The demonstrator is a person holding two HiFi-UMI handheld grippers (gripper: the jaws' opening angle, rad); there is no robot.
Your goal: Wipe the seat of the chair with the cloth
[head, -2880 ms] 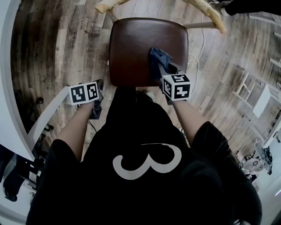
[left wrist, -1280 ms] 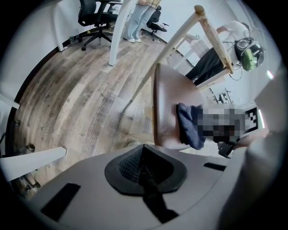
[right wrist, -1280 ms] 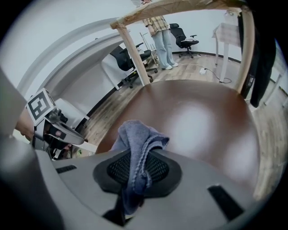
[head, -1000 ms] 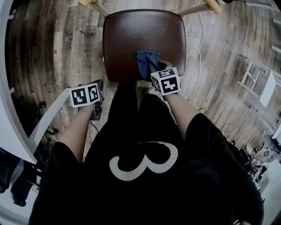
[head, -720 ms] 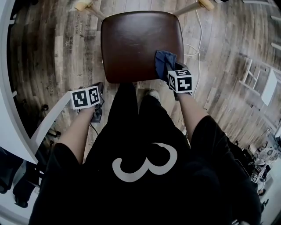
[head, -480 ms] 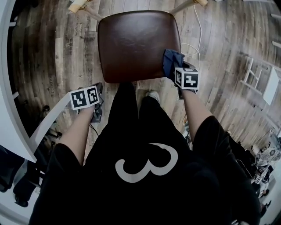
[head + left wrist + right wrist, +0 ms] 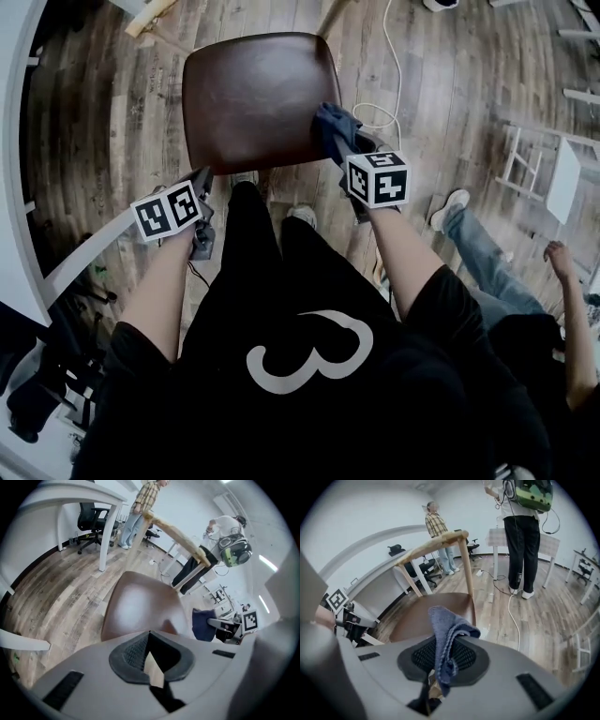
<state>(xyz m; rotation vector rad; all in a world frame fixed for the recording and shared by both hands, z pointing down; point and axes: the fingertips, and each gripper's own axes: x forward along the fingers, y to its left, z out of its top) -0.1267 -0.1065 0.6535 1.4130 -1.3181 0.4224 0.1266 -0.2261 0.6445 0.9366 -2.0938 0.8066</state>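
The chair's brown seat lies in front of me, its pale wooden back rail on the far side. My right gripper is shut on the blue cloth at the seat's right front corner. The cloth bunches up above the jaws; I cannot tell whether it touches the seat. My left gripper is shut on nothing, just off the seat's left front corner. In the left gripper view the cloth shows to the right of the seat.
A white cable runs over the wooden floor right of the chair. A person's jeans-clad leg lies at the right. A white desk edge curves along the left. People stand beyond the chair, near an office chair.
My right gripper carried the cloth from the seat's front middle out to its right front corner. The left gripper stayed put. Another person's leg came into view at the right.
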